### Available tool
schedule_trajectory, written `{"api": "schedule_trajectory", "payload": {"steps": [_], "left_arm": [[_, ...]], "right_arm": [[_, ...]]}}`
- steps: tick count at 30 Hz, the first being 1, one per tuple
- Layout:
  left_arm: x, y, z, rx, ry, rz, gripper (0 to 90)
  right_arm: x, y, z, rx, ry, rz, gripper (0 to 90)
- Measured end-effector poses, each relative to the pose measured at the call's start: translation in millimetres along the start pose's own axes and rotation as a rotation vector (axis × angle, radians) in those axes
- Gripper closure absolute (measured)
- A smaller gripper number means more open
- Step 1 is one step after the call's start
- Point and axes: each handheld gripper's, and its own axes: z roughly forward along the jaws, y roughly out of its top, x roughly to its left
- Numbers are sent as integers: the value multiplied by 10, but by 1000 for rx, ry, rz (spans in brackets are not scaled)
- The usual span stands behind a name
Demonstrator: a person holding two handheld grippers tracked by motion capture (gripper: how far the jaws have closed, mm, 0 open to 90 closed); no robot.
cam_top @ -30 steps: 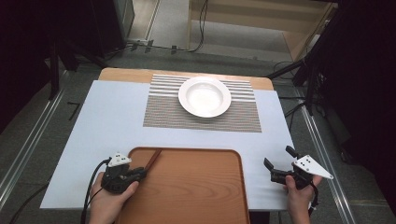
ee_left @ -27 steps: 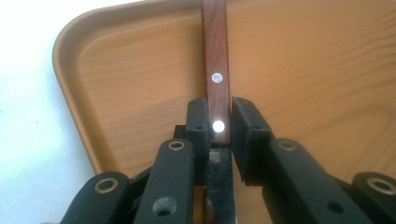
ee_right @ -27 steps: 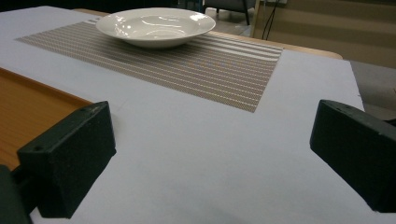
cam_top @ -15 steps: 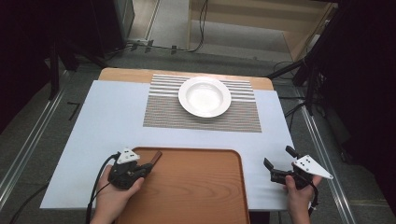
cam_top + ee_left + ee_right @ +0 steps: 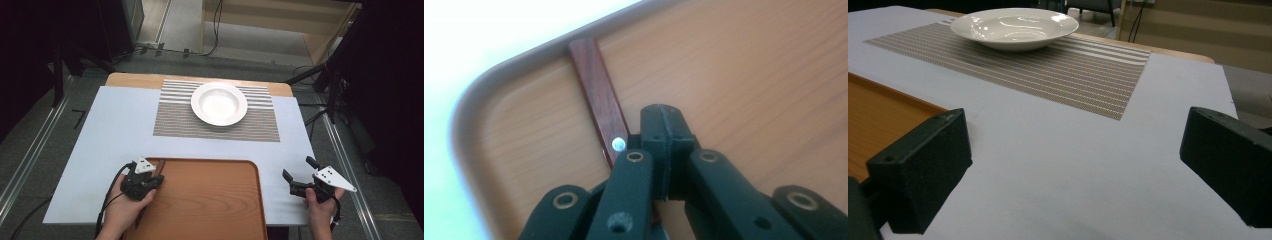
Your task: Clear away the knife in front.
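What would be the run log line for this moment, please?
left gripper: shut on wooden handle in tray corner | right gripper: open, holds nothing, above table | bowl: on striped mat

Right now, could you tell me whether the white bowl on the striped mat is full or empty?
Empty: the white bowl shows only its bare glossy inside, upright on the striped mat.

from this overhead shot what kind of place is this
Probably a lab or studio mock-up of a dining table: a white bowl on a striped placemat, a wooden tray, with bare cables and stands on the floor around.
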Motion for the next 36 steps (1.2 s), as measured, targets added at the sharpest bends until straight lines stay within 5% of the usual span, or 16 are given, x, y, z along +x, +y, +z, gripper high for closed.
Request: {"api": "schedule_trajectory", "payload": {"steps": [18,23,28,31,36], "left_arm": [[284,-116,-182,-14,33,-51,877],[276,-102,-227,-96,-60,-31,721],[292,-87,-256,-161,-100,-32,525],[318,-88,-309,-247,-133,-38,390],[333,-90,-357,-302,-117,-24,132]], "right_arm": [[0,1,5,2,-3,-4,0],[0,1,5,2,-4,-1,0],[0,1,5,1,-3,-2,0],[0,0,4,1,-3,0,0],[0,0,4,1,-3,0,0]]}}
